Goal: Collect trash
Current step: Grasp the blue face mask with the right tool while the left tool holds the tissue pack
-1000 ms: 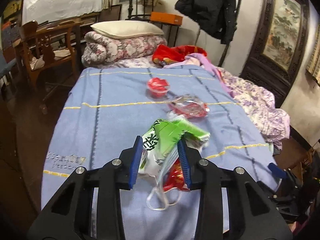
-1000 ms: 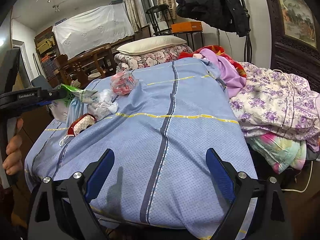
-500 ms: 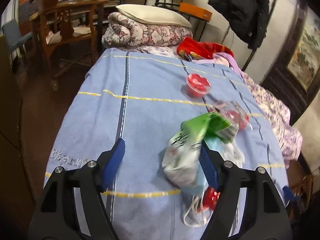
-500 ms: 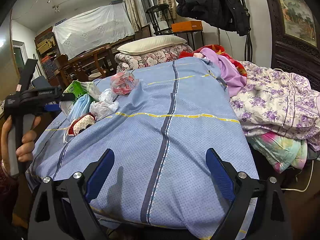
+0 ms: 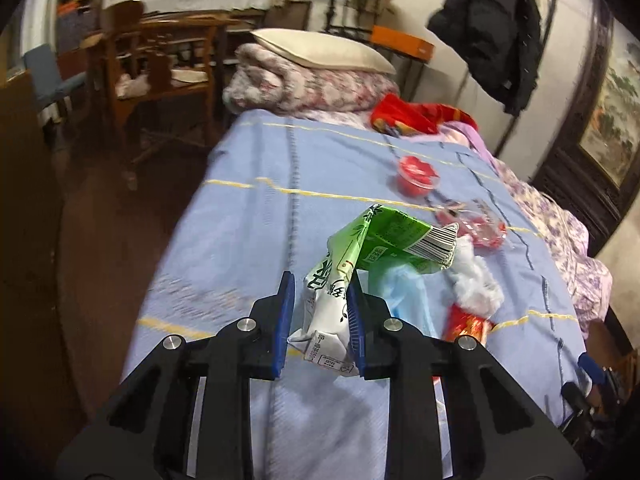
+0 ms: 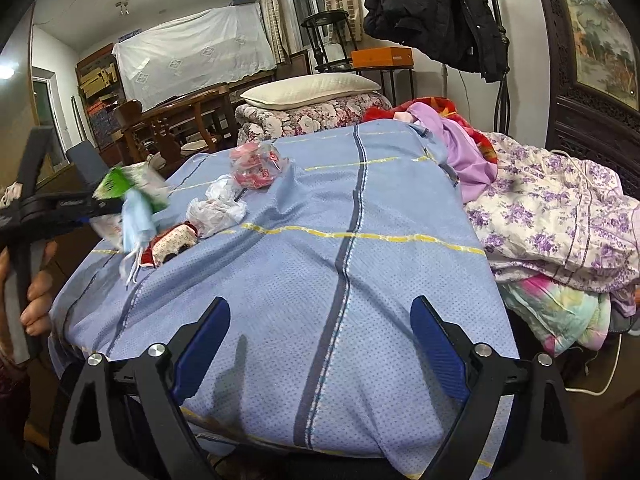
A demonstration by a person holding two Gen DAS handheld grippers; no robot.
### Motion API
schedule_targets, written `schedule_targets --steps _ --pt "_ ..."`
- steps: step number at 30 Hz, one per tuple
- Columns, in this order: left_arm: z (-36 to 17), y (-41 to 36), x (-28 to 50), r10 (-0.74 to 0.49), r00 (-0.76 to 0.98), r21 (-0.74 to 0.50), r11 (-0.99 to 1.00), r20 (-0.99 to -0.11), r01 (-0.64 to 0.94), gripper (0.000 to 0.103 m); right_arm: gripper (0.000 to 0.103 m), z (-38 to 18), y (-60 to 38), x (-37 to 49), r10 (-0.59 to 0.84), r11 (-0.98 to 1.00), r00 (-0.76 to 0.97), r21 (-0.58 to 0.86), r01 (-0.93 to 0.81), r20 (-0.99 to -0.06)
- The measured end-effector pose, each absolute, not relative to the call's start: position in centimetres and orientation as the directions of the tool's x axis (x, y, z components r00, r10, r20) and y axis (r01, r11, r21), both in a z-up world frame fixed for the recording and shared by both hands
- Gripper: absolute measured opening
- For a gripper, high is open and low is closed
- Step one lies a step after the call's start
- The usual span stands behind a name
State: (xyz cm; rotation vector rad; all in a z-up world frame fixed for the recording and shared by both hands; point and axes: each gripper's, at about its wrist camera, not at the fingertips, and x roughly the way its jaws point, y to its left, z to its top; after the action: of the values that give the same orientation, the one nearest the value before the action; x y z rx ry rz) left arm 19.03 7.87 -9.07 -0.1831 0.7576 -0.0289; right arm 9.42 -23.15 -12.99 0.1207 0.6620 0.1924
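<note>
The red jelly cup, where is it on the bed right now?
In the left wrist view the red jelly cup sits alone on the blue sheet, right of centre, beyond the clear wrapper and short of the red blanket.

Motion blurs the green wrapper [image 6: 128, 186] and face mask [image 6: 138, 222]; the hand [image 6: 36, 296] is cut off at the frame's edge.

Left gripper [image 5: 320, 312]: jaws have just been closing, now clamped on a green-and-white wrapper [image 5: 340, 276] between the blue pads, pointing steeply down. Seen from the right wrist view, a bare hand [image 6: 34, 300] grips its handle at the left edge. Right gripper [image 6: 320, 344]: jaws spread wide, nothing between them, angled down.
</note>
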Motion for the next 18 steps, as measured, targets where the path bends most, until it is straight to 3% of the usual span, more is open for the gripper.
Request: schedule_targets --steps 5,9,18 --pt "-8.4 9.8 16.8 -0.105 0.743 -0.212 0.976 -0.661 -0.051 0.027 0.085 -10.2 -20.4 10.0 0.306 0.951 0.782 0.215 -0.223 -0.543" --pt "-7.4 10.4 16.2 -0.120 0.766 -0.243 0.969 -0.631 -0.049 0.027 0.078 -8.7 -17.0 11.7 0.385 0.923 0.746 0.235 -0.305 -0.543" --pt "-6.4 14.1 13.2 -0.137 0.802 -0.327 0.942 -0.582 -0.076 0.027 0.074 -8.2 -7.5 14.8 0.502 0.847 0.598 0.215 -0.487 -0.625"
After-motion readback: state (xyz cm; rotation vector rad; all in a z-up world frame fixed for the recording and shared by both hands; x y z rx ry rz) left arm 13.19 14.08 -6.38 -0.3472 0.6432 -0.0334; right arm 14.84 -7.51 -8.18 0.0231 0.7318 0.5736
